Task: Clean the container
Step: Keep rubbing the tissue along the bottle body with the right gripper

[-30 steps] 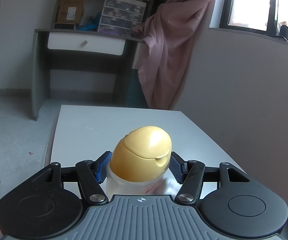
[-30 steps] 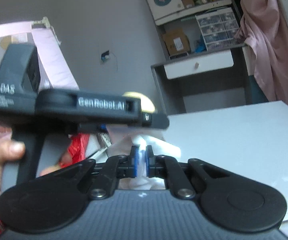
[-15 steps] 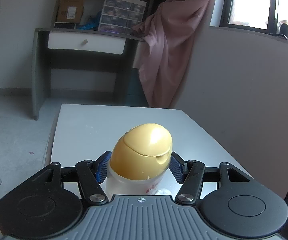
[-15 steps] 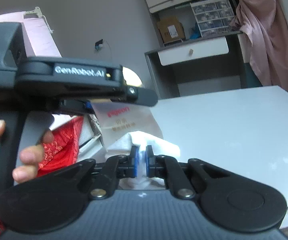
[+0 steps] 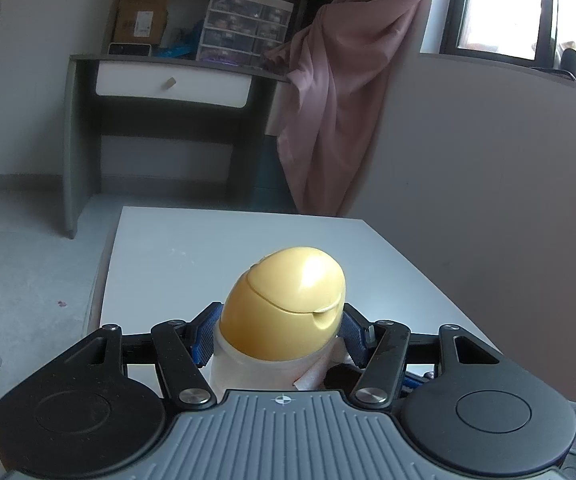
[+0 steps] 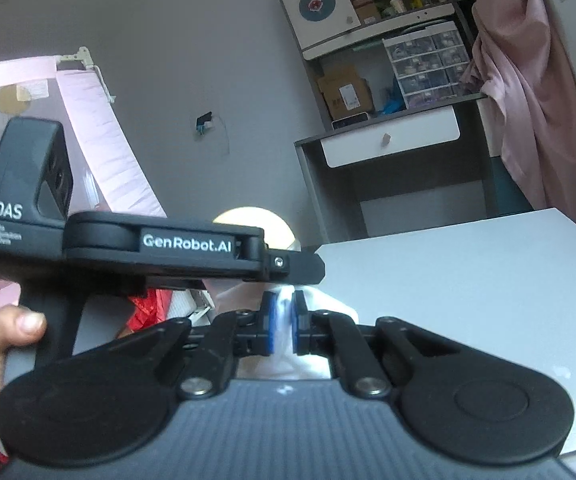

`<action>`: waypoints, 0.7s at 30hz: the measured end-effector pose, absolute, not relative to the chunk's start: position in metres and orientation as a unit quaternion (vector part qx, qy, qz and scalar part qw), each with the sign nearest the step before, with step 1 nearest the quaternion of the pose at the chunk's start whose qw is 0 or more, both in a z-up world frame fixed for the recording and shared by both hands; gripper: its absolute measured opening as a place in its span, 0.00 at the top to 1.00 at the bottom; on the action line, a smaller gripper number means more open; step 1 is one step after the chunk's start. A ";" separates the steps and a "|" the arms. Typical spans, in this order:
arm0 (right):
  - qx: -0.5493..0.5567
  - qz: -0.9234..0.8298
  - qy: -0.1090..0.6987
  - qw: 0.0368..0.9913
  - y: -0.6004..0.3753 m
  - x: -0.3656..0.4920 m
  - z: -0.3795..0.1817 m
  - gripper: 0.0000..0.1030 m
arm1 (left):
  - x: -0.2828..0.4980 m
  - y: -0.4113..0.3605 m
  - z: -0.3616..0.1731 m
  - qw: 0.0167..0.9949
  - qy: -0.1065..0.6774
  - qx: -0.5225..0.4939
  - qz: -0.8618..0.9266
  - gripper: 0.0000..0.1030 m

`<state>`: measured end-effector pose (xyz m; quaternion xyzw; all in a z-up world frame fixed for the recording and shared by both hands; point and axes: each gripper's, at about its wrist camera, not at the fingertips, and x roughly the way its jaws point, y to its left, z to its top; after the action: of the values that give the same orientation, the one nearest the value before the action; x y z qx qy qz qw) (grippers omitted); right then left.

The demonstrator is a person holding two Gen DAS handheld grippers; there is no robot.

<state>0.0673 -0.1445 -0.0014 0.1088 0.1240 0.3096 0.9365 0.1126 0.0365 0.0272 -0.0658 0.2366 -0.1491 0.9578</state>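
Both fingers gripping, left gripper (image 5: 280, 334) on half-hidden container (image 5: 284, 312), right gripper (image 6: 282, 322) pinching partly hidden cloth (image 6: 288, 364).

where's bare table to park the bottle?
Bare: the table beyond the bottle, out to its far edge and both side edges. Crowded: near edge, where the left claw grips the bottle and the right claw pinches a cloth.

A white surface (image 5: 192, 248) stands on a grey floor (image 5: 28, 264). Behind it a grey desk (image 5: 84, 128) with a white drawer (image 5: 172, 86) carries a cardboard box (image 5: 140, 18) and a clear drawer unit (image 5: 244, 24). A pink curtain (image 5: 339, 92) hangs beside a window (image 5: 503, 4). A target poster (image 6: 315, 4) leans on the shelf.
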 end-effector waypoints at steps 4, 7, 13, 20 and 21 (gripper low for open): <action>0.105 0.306 0.143 0.935 -0.143 0.071 -0.011 0.93 | 0.113 0.036 0.027 0.958 0.237 -0.066 -0.149 0.41; 0.102 0.303 0.156 0.934 -0.142 0.072 -0.018 0.93 | 0.114 0.040 0.025 0.957 0.237 -0.066 -0.150 0.41; 0.099 0.302 0.169 0.933 -0.139 0.074 -0.026 0.93 | 0.115 0.038 0.024 0.958 0.237 -0.067 -0.149 0.41; 0.103 0.306 0.164 0.932 -0.140 0.071 -0.022 0.93 | 0.118 0.037 0.024 0.957 0.239 -0.066 -0.149 0.41; 0.104 0.308 0.162 0.932 -0.140 0.070 -0.021 0.93 | 0.118 0.037 0.024 0.957 0.239 -0.065 -0.149 0.41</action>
<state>0.0698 -0.1400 -0.0210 0.1043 0.1621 0.3082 0.9316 0.1180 0.0367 0.0244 -0.0652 0.2392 -0.1490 0.9572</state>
